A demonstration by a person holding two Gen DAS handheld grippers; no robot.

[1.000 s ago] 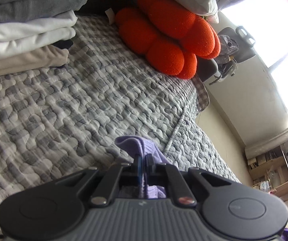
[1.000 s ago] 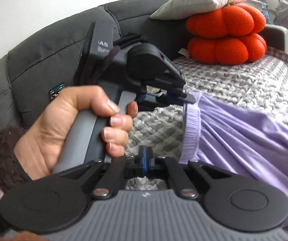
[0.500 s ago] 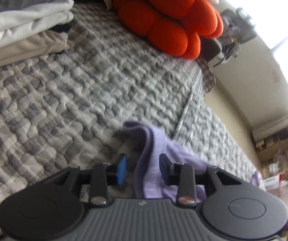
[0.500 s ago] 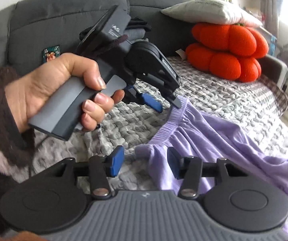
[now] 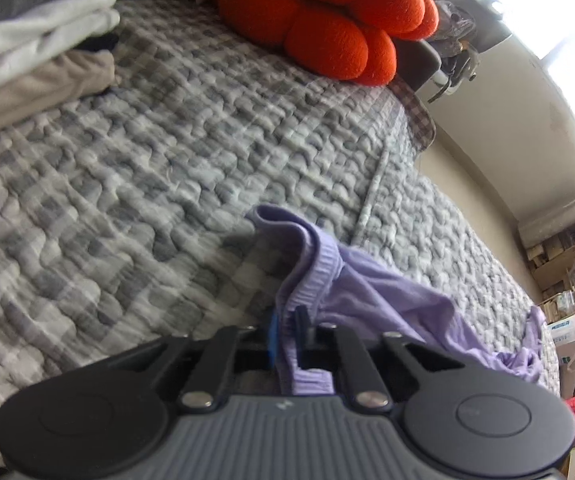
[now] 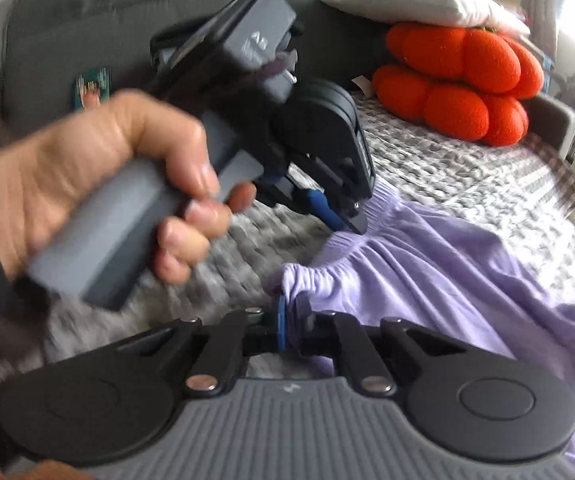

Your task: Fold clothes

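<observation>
A lilac garment (image 6: pixel 447 264) with a gathered elastic waistband is spread over the grey-and-white quilted cover (image 5: pixel 135 184) of a sofa, its waistband end lifted off the cover. The waistband is pinched at two places: the left claw (image 5: pixel 285 334) is clamped on a ribbed fold of it, and the right claw (image 6: pixel 291 320), its jaws closing, has the gathered edge between its blue pads. Half a second earlier both claws stood wide with the cloth loose between the fingers; a second ago both were closed. In the right wrist view the left hand (image 6: pixel 99 188) is seen around the grey handle of the other tool, just beside the waistband. A broad stretch of bare quilt lies beyond the garment. It is bounded by a stack of folded clothes (image 5: pixel 35 44) on one side, by orange pumpkin-shaped cushions (image 5: pixel 327 12) at the far end and by the cover's hanging edge (image 5: pixel 375 192) towards the floor.
</observation>
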